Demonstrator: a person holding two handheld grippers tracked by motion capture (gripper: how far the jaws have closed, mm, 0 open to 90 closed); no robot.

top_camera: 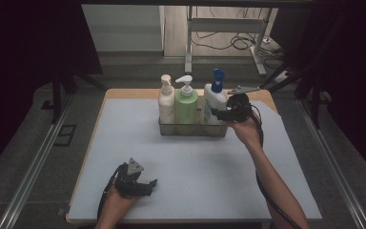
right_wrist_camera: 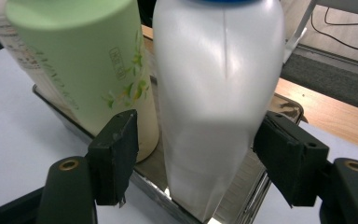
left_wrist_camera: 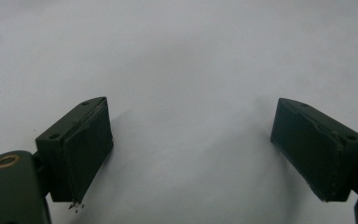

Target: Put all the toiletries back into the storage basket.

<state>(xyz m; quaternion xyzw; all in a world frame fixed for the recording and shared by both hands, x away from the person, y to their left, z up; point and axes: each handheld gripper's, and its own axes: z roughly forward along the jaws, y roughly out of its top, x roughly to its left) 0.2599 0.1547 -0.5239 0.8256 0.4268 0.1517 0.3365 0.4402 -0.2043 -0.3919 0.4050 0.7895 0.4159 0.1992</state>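
Right gripper (top_camera: 218, 113) at the white bottle (top_camera: 215, 102) with the blue pump, left gripper (top_camera: 148, 185) idle on the mat.

The white bottle stands upright at the right end of the clear tray (top_camera: 193, 129), just beside the green bottle (top_camera: 186, 104), with a cream bottle (top_camera: 166, 101) at the left end. In the right gripper view the white bottle (right_wrist_camera: 216, 93) sits between the two black jaws; the right pad seems to touch its side, while a clear gap shows at the left pad, so the jaws look released rather than clamped, though the blur makes this uncertain. The left gripper (left_wrist_camera: 191, 158) rests low over the pale blue mat (top_camera: 190, 167) near the front edge, its jaws spread wide with nothing between them.
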